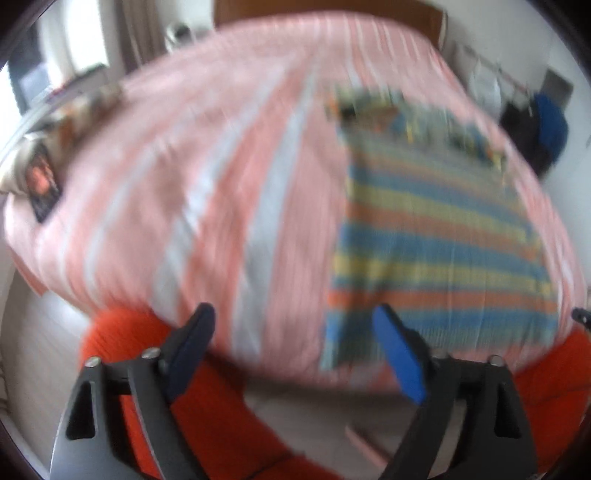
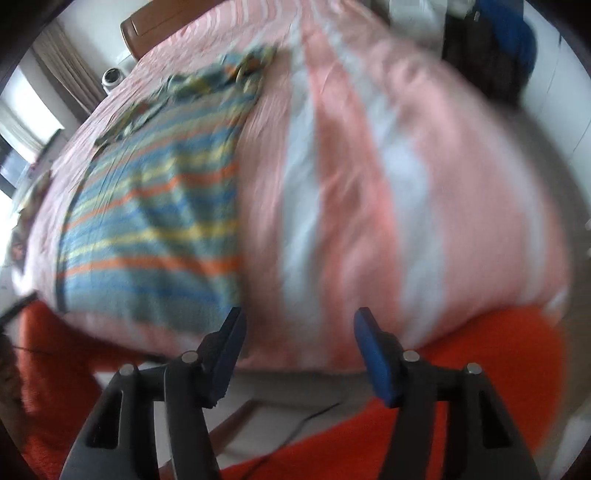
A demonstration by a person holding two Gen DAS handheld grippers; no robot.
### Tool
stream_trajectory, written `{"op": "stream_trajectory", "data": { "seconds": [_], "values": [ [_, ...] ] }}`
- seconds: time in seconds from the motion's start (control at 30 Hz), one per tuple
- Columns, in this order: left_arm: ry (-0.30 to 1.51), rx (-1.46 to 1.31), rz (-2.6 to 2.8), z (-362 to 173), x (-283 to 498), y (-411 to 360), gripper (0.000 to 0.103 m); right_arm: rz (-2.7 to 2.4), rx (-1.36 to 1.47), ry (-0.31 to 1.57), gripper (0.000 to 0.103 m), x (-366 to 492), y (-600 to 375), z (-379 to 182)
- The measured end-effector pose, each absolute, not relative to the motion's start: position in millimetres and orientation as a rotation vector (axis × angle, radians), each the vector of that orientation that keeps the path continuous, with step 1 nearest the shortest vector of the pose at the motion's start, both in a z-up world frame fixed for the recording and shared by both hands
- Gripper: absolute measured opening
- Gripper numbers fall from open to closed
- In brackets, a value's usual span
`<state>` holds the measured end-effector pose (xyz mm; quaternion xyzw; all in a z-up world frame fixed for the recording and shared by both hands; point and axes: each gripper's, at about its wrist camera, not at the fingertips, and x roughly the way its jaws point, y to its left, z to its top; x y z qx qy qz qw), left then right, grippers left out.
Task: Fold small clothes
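Here the left claw [image 1: 293,328] hangs spread wide with nothing between its blue-padded fingers [image 1: 400,358], above the near edge of the bed [image 1: 229,166]; the right claw [image 2: 299,328] is likewise spread and empty over that same edge; both views are blurred. Beyond the claws, the striped garment [image 1: 439,236], banded in blue, yellow and orange, lies flat on the pink-and-white striped bedcover [image 2: 369,184], its patterned end farthest from the claws; orange fabric [image 1: 207,398] shows below the bed's edge; a wooden headboard [image 2: 155,26] stands at the far end.
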<state>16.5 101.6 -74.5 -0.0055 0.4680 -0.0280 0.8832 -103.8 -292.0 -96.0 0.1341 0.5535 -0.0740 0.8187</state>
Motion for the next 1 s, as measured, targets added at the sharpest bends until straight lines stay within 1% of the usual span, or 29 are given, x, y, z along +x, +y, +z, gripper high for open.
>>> {"op": "stream_trajectory", "data": {
  "seconds": [0.07, 0.13, 0.17, 0.2, 0.27, 0.37, 0.47, 0.6, 0.63, 0.67, 0.7, 0.73, 0.83, 1.0],
  "values": [
    [0.863, -0.007, -0.016, -61, 25, 105, 0.100, -0.172, 0.173, 1.116, 0.060, -86, -296, -72],
    [0.776, 0.022, 0.041, -57, 38, 104, 0.100, -0.158, 0.032, 1.037, 0.061, -54, -292, -46],
    [0.743, 0.049, 0.075, -60, 45, 100, 0.101, -0.137, -0.020, 0.994, 0.064, -39, -287, -35],
    [0.732, 0.069, 0.102, -64, 47, 106, 0.101, -0.107, -0.070, 0.953, 0.071, -22, -283, -26],
    [0.732, 0.102, 0.157, -82, 54, 106, 0.101, -0.029, -0.167, 0.890, 0.072, 25, -266, -17],
    [0.761, 0.090, 0.192, -108, 56, 109, 0.101, 0.119, -0.276, 0.887, 0.072, 92, -233, -31],
    [0.805, 0.104, 0.220, -128, 55, 117, 0.101, 0.198, -0.378, 0.924, 0.072, 162, -196, -64],
    [0.826, 0.066, 0.228, -130, 62, 126, 0.101, 0.191, -0.448, 0.960, 0.072, 226, -160, -108],
    [0.837, 0.068, 0.231, -132, 64, 126, 0.101, 0.164, -0.465, 0.968, 0.068, 242, -154, -121],
    [0.852, 0.069, 0.228, -135, 66, 127, 0.101, 0.139, -0.464, 0.982, 0.056, 250, -155, -130],
    [0.867, 0.065, 0.225, -138, 67, 127, 0.101, 0.108, -0.440, 1.004, 0.010, 259, -161, -136],
    [0.875, 0.052, 0.221, -139, 67, 129, 0.101, 0.061, -0.383, 1.024, 0.007, 264, -176, -136],
    [0.877, 0.015, 0.211, -139, 67, 134, 0.101, -0.067, -0.202, 0.949, 0.007, 254, -241, -103],
    [0.912, -0.038, 0.199, -146, 74, 138, 0.101, -0.337, 0.074, 0.885, 0.007, 196, -404, -52]
  ]
}}
